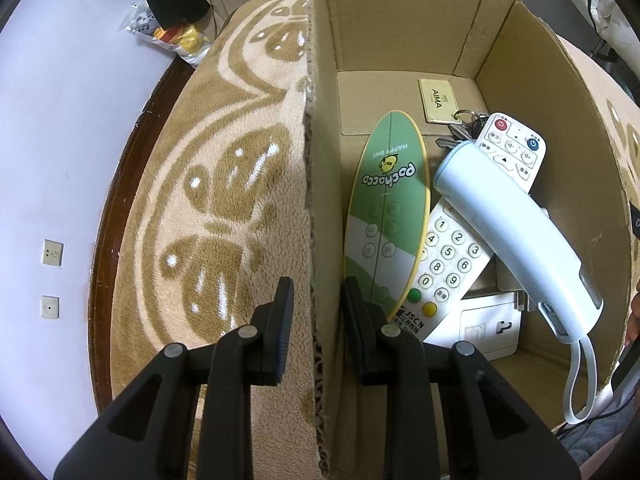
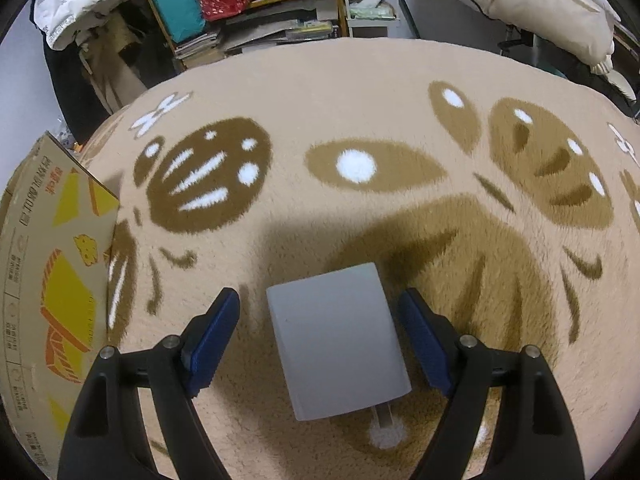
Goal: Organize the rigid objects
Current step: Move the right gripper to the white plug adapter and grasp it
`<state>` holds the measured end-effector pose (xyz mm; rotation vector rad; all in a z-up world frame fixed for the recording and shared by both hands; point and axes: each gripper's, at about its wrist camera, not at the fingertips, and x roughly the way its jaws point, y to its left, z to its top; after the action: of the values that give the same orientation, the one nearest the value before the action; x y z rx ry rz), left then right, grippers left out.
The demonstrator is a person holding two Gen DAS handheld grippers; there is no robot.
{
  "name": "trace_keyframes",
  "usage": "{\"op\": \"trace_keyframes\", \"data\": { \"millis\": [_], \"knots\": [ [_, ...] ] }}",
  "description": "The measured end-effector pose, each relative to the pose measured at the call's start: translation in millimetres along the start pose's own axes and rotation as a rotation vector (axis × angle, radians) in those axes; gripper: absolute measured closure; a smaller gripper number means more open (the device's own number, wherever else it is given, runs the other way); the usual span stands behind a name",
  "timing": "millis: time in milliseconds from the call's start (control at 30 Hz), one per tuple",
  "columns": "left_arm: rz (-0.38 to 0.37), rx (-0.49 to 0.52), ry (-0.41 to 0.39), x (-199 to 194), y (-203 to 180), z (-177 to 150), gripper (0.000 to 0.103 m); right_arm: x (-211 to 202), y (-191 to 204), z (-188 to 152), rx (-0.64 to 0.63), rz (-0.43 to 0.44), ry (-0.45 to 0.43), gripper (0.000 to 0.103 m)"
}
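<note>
Grasp prep on grey block (image 2: 338,340), right side. Block lies flat on plush brown-patterned blanket (image 2: 360,92), between the fingers of right tool (image 2: 320,340); tool spread wide, blue pads clear of both long sides, nothing held yet. Two prongs show at block's 6 o'clock end, so prob. a charger/adapter. Cardboard box (image 2: 44,264) stands at 9 o'clock of block in right view, near.

Left tool (image 1: 314,320) is narrow, clamped on box wall (image 1: 320,216), one finger inside, one outside. Steadies box. Inside: green Pochacco remote (image 1: 386,208), white keypad remote (image 1: 444,268), 2nd white remote (image 1: 512,148), pale blue handheld device w/ strap (image 1: 516,240), keys w/ AIMA tag (image 1: 436,100), white adapter (image 1: 488,328).

Recommendations, judged not seen:
- Centre pads on block's long sides, mid-length, avoid prong end.
- Pile is soft; lower enough for pads to bite below top edge, close square so block doesn't twist.
- Lift straight, carry toward 9 o'clock, clear box rim.
- Free floor in box appears at 12 o'clock; drop there, not on remotes.
- Keep left clamp on wall till release.
</note>
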<state>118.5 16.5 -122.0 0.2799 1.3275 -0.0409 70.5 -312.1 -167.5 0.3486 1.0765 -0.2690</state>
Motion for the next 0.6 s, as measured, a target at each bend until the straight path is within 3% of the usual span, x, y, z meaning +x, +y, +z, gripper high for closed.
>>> {"op": "trace_keyframes", "data": {
  "millis": [333,400,533,600],
  "knots": [
    [0.001,0.002,0.0,0.5,0.8,-0.6,0.078,-1.1,-0.6,-0.3,-0.014,-0.007,0.006,0.018],
    [0.002,0.004,-0.001,0.4,1.2,-0.8,0.078,-0.3,0.0,1.2,-0.008,-0.011,0.009,0.022],
    [0.002,0.004,0.001,0.8,1.6,-1.1,0.078,-1.6,0.1,1.5,-0.03,-0.038,0.018,0.042],
    [0.003,0.005,0.0,0.6,1.2,-1.4,0.078,-3.4,0.8,1.9,-0.036,-0.034,0.016,0.044]
  ]
}}
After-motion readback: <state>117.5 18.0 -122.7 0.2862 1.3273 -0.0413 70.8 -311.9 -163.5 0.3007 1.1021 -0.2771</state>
